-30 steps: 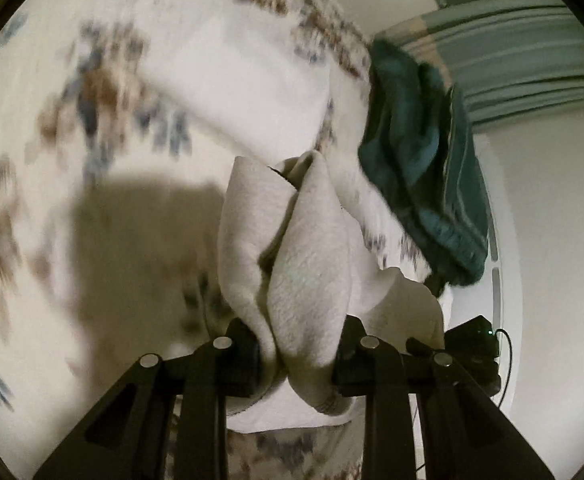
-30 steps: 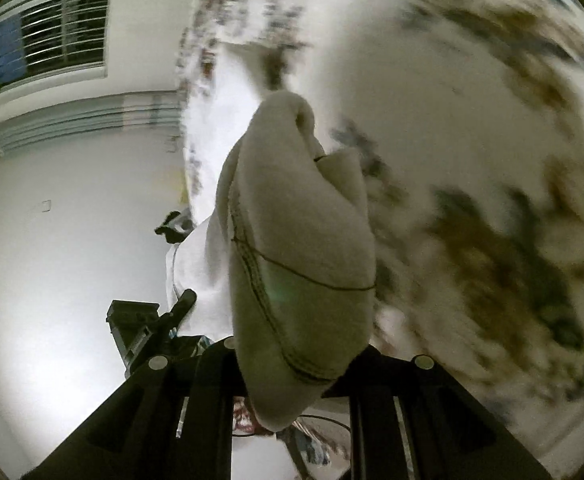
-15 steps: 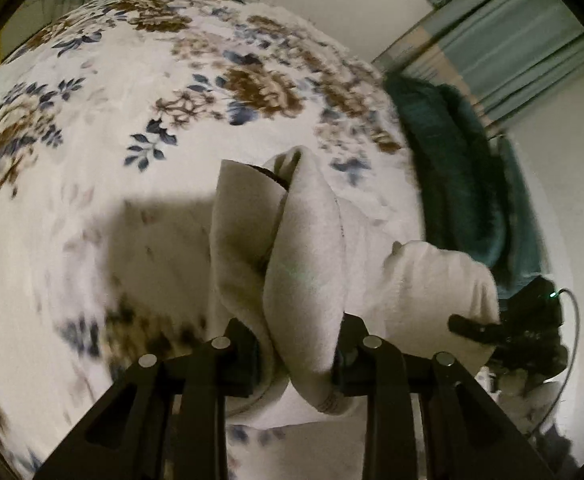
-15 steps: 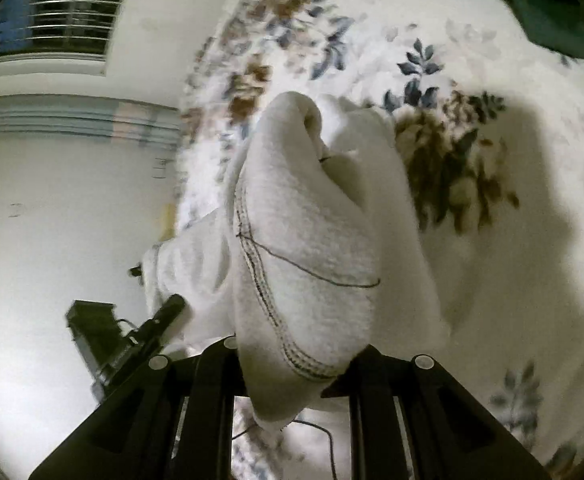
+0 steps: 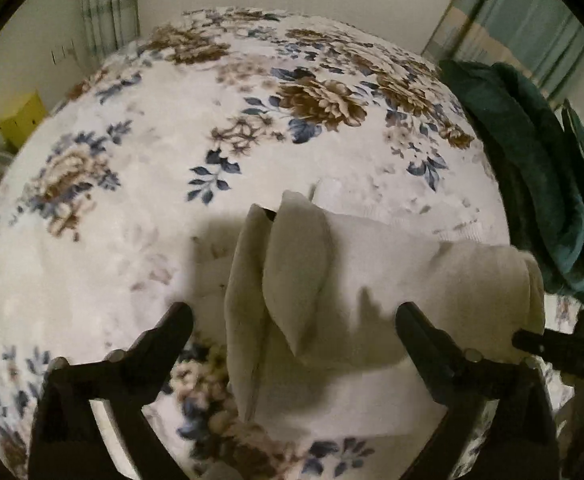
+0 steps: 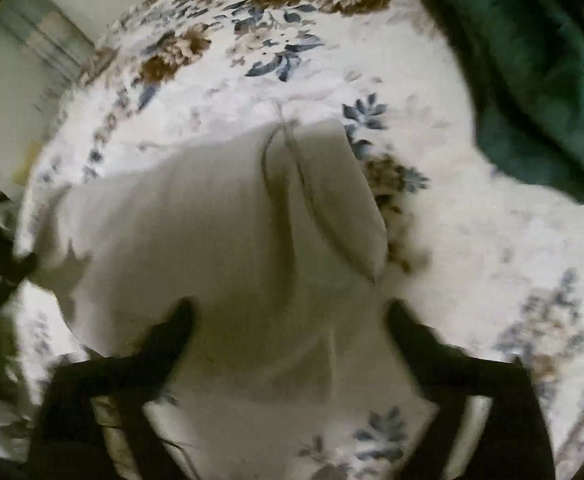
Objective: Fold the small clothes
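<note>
A small white garment (image 5: 356, 264) lies bunched on the flowered bedspread (image 5: 139, 168). In the left wrist view its pinched corner (image 5: 287, 272) stands up between the jaws of my left gripper (image 5: 292, 312), which are opening wide with the pads off the cloth. The right wrist view is blurred. There the same garment (image 6: 195, 232) spreads under my right gripper (image 6: 287, 312), whose jaws are also opening, apart from the raised fold (image 6: 332, 208). The tip of the right gripper (image 5: 548, 344) shows at the right edge of the left wrist view.
A dark green blanket (image 5: 532, 168) is heaped on the right side of the bed, also seen as a green blanket (image 6: 532, 64) at upper right in the right wrist view. Curtains (image 5: 107, 4) and a wall stand behind the bed. A yellow box (image 5: 23, 120) sits at far left.
Both grippers carried the white garment across over the bedspread, then let go: their jaws went from shut on cloth folds to wide apart. The garment now rests on the bed.
</note>
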`<state>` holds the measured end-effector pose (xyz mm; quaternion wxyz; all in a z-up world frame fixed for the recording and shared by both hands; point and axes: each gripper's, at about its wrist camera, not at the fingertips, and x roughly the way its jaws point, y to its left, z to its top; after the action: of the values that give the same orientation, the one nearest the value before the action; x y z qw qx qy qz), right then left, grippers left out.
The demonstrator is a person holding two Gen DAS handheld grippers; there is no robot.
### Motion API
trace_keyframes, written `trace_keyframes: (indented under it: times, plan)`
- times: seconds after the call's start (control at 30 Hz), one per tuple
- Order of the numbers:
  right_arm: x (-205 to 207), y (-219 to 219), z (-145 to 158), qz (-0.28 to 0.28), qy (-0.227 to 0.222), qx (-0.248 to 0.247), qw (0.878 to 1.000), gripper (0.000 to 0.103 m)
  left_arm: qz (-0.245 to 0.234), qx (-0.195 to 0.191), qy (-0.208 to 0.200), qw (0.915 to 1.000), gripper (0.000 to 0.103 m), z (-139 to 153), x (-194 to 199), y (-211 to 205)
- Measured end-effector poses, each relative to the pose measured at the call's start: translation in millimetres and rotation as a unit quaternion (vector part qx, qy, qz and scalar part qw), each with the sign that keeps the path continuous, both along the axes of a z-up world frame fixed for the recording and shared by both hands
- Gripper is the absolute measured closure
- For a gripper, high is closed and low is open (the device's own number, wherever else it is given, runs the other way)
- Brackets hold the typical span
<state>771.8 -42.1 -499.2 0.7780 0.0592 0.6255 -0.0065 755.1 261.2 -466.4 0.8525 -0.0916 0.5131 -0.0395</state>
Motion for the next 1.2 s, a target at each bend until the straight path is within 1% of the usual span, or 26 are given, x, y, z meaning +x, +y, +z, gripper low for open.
trace_keyframes:
  times: [0.03, 0.1, 0.17, 0.27, 0.37, 0.4, 0.43, 0.47, 0.57, 0.6, 0.63, 0.7, 0.77, 0.83, 0.93, 1.03, 1.13, 1.2]
  plan:
    - [-11.0, 6.0, 5.0, 0.0, -0.003, -0.033, 0.999, 0.0, 0.002, 0.015, -0.001, 0.9999, 0.0, 2.8, -2.6, -1.9]
    - [-27.0, 13.5, 14.8, -0.002, -0.009, -0.073, 0.997, 0.0, 0.002, 0.036, -0.006, 0.9993, 0.0, 13.4, -17.0, -7.4]
    - [-45.4, 18.7, 29.4, -0.01, -0.021, -0.094, 0.995, 0.0, 0.006, 0.041, -0.01, 0.9991, 0.0, 22.9, -28.5, -9.0]
    - [-75.6, 24.4, 62.2, -0.019, -0.052, -0.12, 0.991, 0.0, 0.011, 0.066, -0.014, 0.9977, 0.0, 47.7, -51.8, -14.7]
    - [-109.6, 30.0, 104.8, -0.03, -0.085, -0.131, 0.987, 0.0, 0.011, 0.071, -0.034, 0.9968, 0.0, 83.5, -85.4, -19.3]
    - [-118.9, 32.6, 116.5, -0.03, -0.091, -0.131, 0.987, 0.0, 0.011, 0.077, -0.045, 0.9959, 0.0, 100.0, -100.8, -21.1]
    - [-129.9, 35.0, 130.2, -0.031, -0.098, -0.132, 0.986, 0.0, 0.011, 0.08, -0.05, 0.9955, 0.0, 109.6, -109.7, -21.9]
    - [-144.7, 36.6, 149.0, -0.032, -0.11, -0.137, 0.984, 0.0, 0.011, 0.081, -0.057, 0.995, 0.0, 125.7, -124.1, -22.8]
    - [-181.2, 43.4, 193.5, -0.033, -0.132, -0.142, 0.98, 0.0, 0.011, 0.081, -0.073, 0.994, 0.0, 161.1, -153.5, -24.2]
    - [-198.7, 45.7, 214.7, -0.034, -0.141, -0.142, 0.979, 0.0, 0.01, 0.08, -0.078, 0.9937, 0.0, 175.0, -164.9, -25.0]
    - [-208.0, 47.2, 226.1, -0.034, -0.146, -0.141, 0.979, 0.0, 0.008, 0.077, -0.081, 0.9937, 0.0, 186.7, -173.1, -25.6]
    - [-236.0, 50.8, 259.5, -0.035, -0.163, -0.146, 0.975, 0.0, 0.009, 0.075, -0.091, 0.9929, 0.0, 217.2, -198.1, -26.6]
    - [-267.3, 52.9, 296.0, -0.039, -0.181, -0.143, 0.972, 0.0, 0.005, 0.082, -0.102, 0.9914, 0.0, 238.9, -215.4, -28.3]
    - [-292.6, 55.3, 325.7, -0.042, -0.195, -0.144, 0.969, 0.0, 0.005, 0.084, -0.116, 0.9896, 0.0, 268.0, -238.8, -29.0]
    - [-335.6, 58.5, 378.7, -0.045, -0.227, -0.147, 0.962, 0.0, 0.005, 0.091, -0.134, 0.9868, 0.0, 298.2, -268.2, -29.6]
    - [-370.2, 61.9, 417.6, -0.045, -0.248, -0.145, 0.957, 0.0, 0.008, 0.098, -0.151, 0.9836, 0.0, 328.2, -299.3, -28.7]
    - [-410.4, 64.7, 456.2, -0.043, -0.267, -0.138, 0.953, 0.0, 0.014, 0.094, -0.165, 0.9816, 0.0, 353.0, -326.7, -25.5]
    - [-431.0, 66.7, 474.4, -0.04, -0.276, -0.136, 0.951, 0.0, 0.015, 0.089, -0.169, 0.9814, 0.0, 366.3, -341.6, -24.8]
